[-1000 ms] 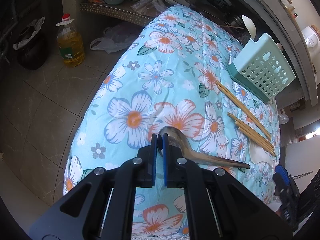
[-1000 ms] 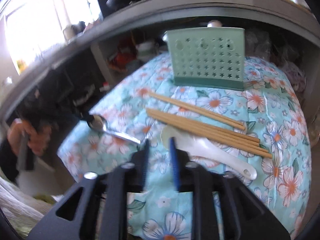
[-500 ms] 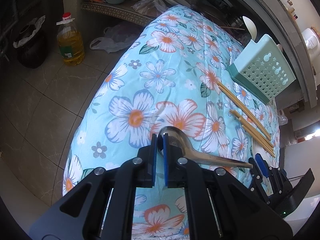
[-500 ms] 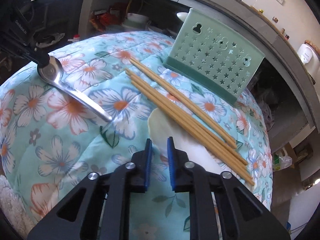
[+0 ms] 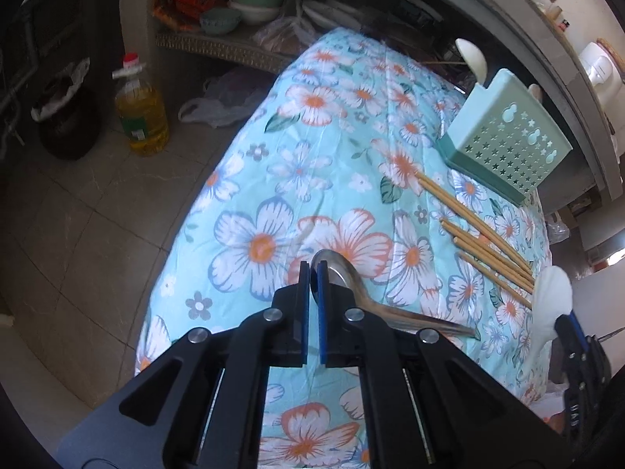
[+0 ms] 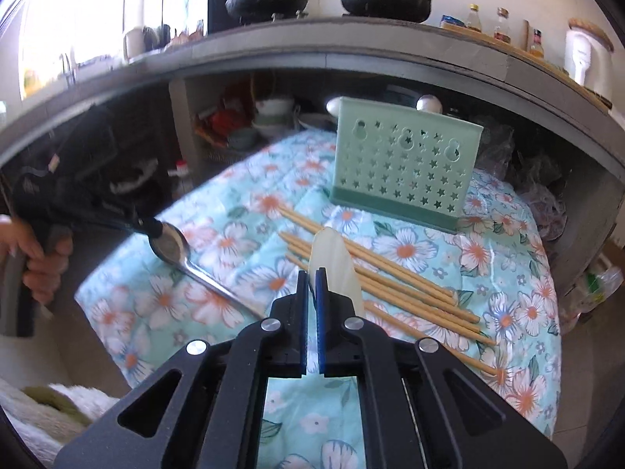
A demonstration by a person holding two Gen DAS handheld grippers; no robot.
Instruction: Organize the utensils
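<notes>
White spoon [image 6: 334,262] between right jaws

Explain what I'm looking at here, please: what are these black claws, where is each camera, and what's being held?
No robot arm here: a person holds a two-finger tool in each hand, with a fisheye camera on each looking along its fingers. In the left view, the left gripper is shut on a metal spoon. In the right view, the right gripper has just closed on a white spoon. Wooden chopsticks lie on the flowered cloth before a green utensil holder. A hand grips the left tool.
</notes>
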